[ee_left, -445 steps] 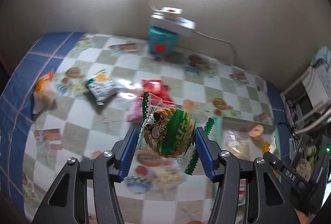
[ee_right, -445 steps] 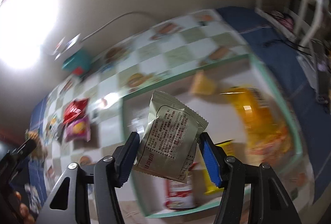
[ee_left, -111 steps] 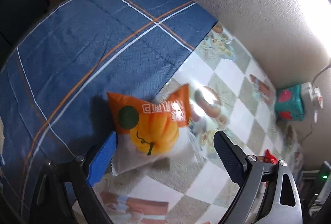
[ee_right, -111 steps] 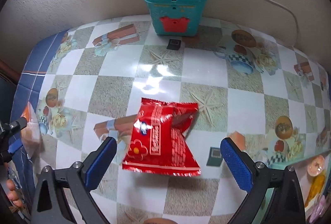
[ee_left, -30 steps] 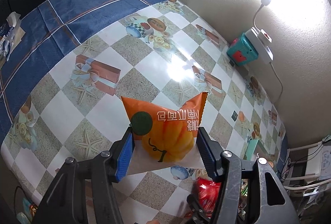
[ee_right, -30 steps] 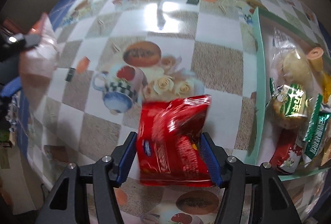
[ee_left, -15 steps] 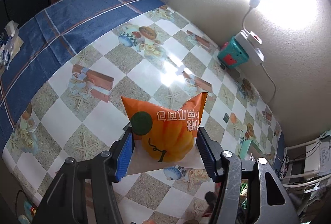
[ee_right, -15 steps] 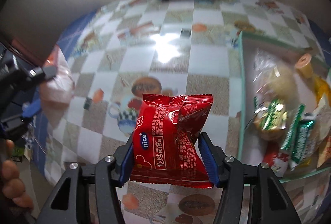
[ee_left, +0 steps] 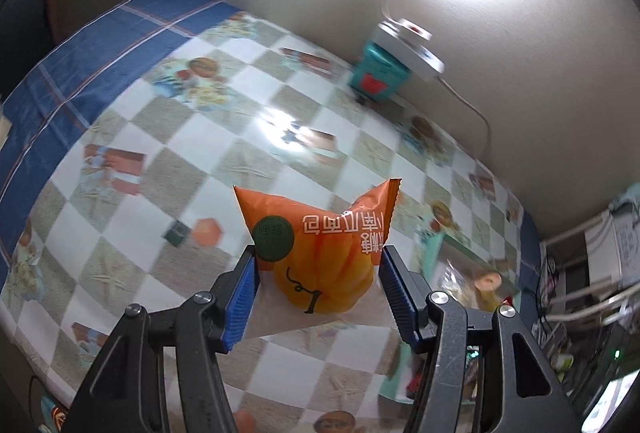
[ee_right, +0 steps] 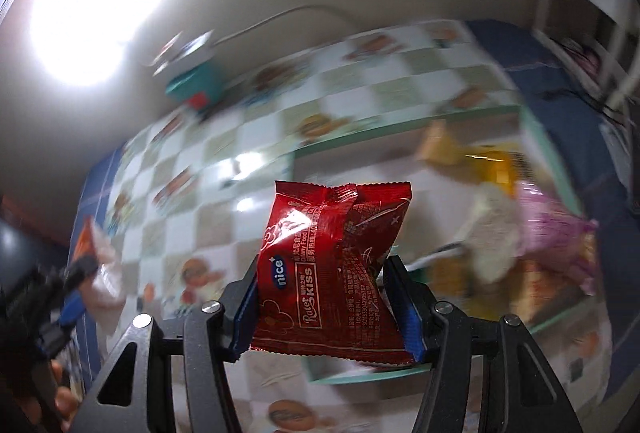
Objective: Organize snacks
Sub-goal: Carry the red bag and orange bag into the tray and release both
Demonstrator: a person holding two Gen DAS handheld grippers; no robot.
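Note:
My left gripper (ee_left: 318,283) is shut on an orange pumpkin-print snack packet (ee_left: 320,245) and holds it above the checkered tablecloth (ee_left: 224,161). My right gripper (ee_right: 322,291) is shut on a red Ratel Kiss packet (ee_right: 332,273) and holds it in the air by the green-rimmed tray (ee_right: 400,131). The tray holds several snack packets, blurred in the right wrist view. The tray's corner (ee_left: 444,239) shows at the right of the left wrist view. The left gripper with its orange packet (ee_right: 94,245) shows at the left edge of the right wrist view.
A teal box (ee_left: 376,79) with a white power strip (ee_left: 412,49) on it stands at the wall, under a bright lamp. A blue cloth (ee_left: 80,61) covers the table's left end. A white rack (ee_left: 592,273) stands to the right of the table.
Both grippers have swung right toward the tray, each with its packet still held. The right wrist view has moved from the table's middle to over the tray.

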